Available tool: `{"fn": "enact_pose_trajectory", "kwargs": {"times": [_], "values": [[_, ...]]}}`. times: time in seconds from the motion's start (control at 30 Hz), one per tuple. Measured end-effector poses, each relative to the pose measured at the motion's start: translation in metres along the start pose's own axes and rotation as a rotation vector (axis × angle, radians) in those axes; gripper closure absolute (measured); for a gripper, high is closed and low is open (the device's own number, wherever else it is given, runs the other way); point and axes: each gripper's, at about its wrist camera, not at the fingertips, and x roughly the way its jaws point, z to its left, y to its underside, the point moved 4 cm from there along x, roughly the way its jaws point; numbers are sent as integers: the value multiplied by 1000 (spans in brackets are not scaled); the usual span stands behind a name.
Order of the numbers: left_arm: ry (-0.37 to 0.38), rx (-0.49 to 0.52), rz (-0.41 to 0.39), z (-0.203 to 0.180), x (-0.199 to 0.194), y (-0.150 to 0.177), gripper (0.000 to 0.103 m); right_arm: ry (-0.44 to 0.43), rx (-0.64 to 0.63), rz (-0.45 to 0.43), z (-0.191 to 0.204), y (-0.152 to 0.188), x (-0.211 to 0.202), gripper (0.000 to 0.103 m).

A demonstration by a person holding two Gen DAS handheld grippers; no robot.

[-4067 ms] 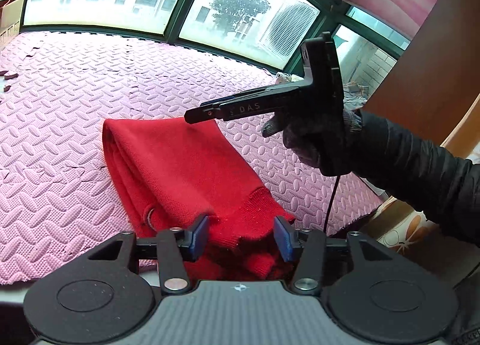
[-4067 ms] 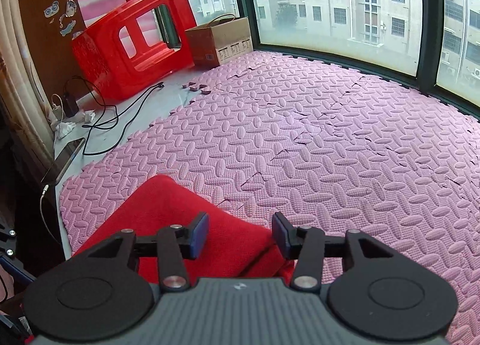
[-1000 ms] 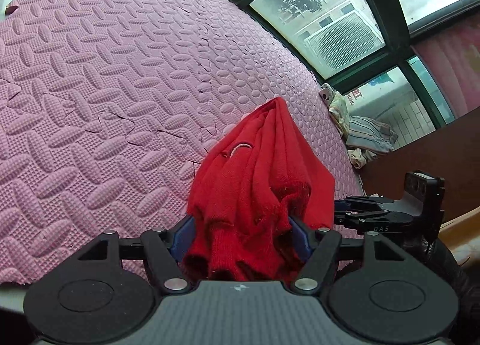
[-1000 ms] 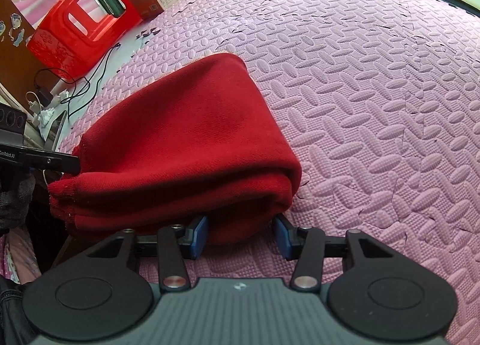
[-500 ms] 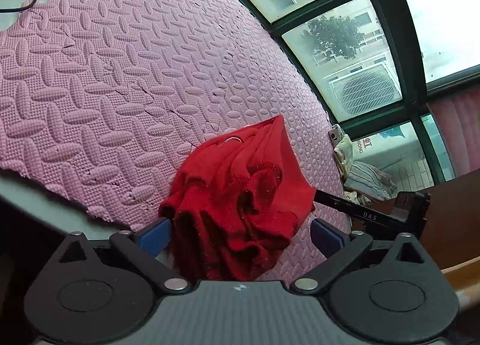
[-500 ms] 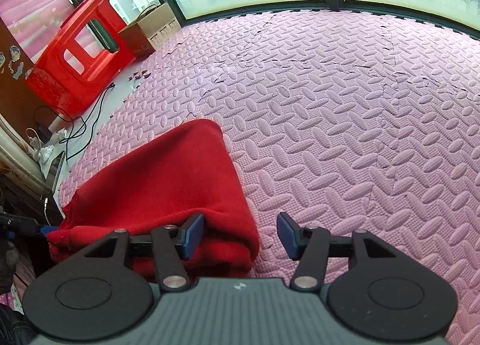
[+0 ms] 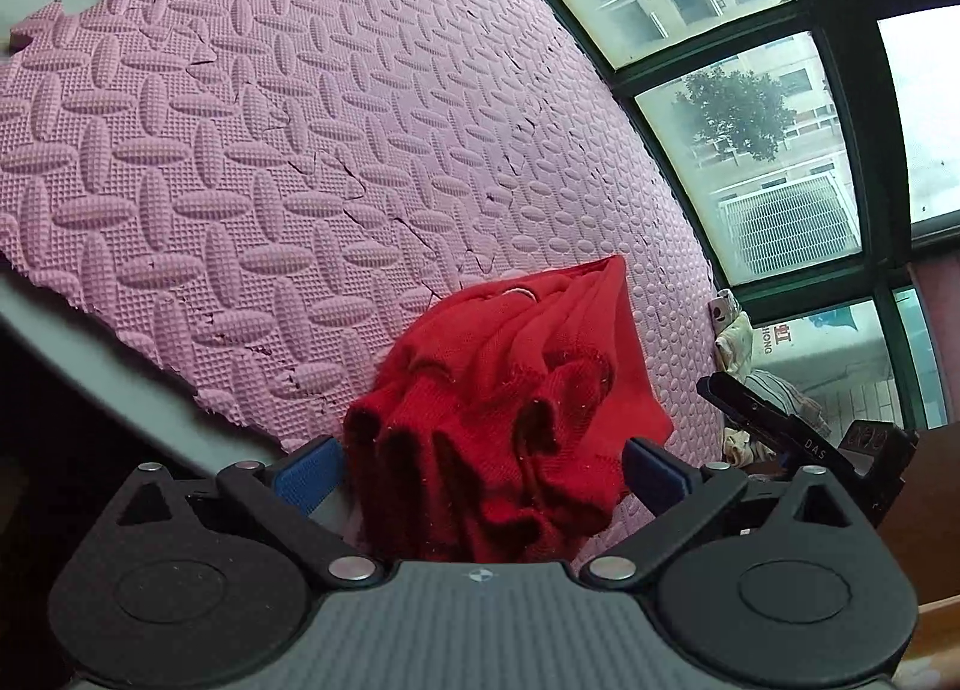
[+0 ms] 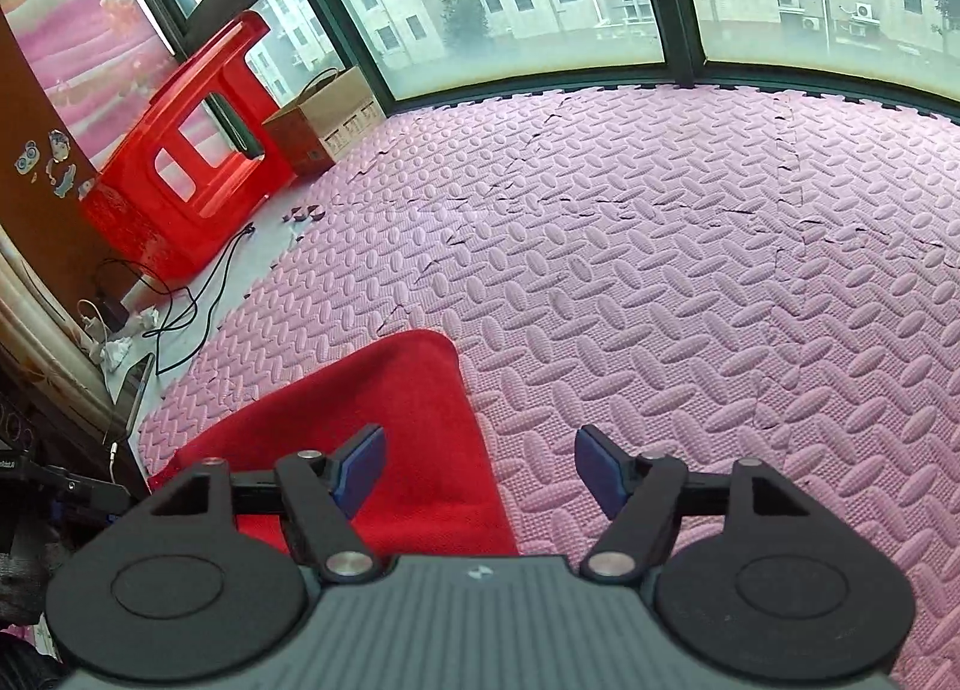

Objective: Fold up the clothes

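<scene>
A folded red knit garment (image 7: 540,366) lies on the pink foam mat (image 7: 240,162) near its front edge. Its bunched open end points at my left gripper (image 7: 480,474), which is open; the wide-spread blue pads (image 7: 309,474) stand on either side of the cloth without pinching it. In the right wrist view the garment's smooth folded side (image 8: 372,408) sits low and left. My right gripper (image 8: 480,468) is open above the garment's right edge and the mat, with nothing between its fingers. The right gripper (image 7: 798,438) also shows beyond the cloth in the left wrist view.
The mat (image 8: 660,246) stretches to the windows. At the back left a red plastic stool (image 8: 192,150) lies tipped beside a cardboard box (image 8: 324,120). Black cables (image 8: 198,300) and a phone (image 8: 137,390) lie on bare floor left of the mat. A cloth pile (image 7: 744,354) sits by the window.
A second ago both grippers were closed around the garment. Both have since opened and let it rest on the mat. The right gripper has also lifted and drawn back.
</scene>
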Motion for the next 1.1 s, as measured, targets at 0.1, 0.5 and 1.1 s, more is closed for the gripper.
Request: {"fn": "enact_pose_trajectory", "kwargs": {"times": [0.1, 0.5, 1.1], "values": [[-2, 15, 4, -6, 2, 6, 1, -23, -3, 57, 2, 15, 18, 32], [-46, -46, 20, -8, 18, 9, 3, -74, -21, 94, 8, 31, 19, 32], [-82, -24, 12, -5, 26, 1, 51, -158, 107, 93, -2, 23, 56, 55]]}}
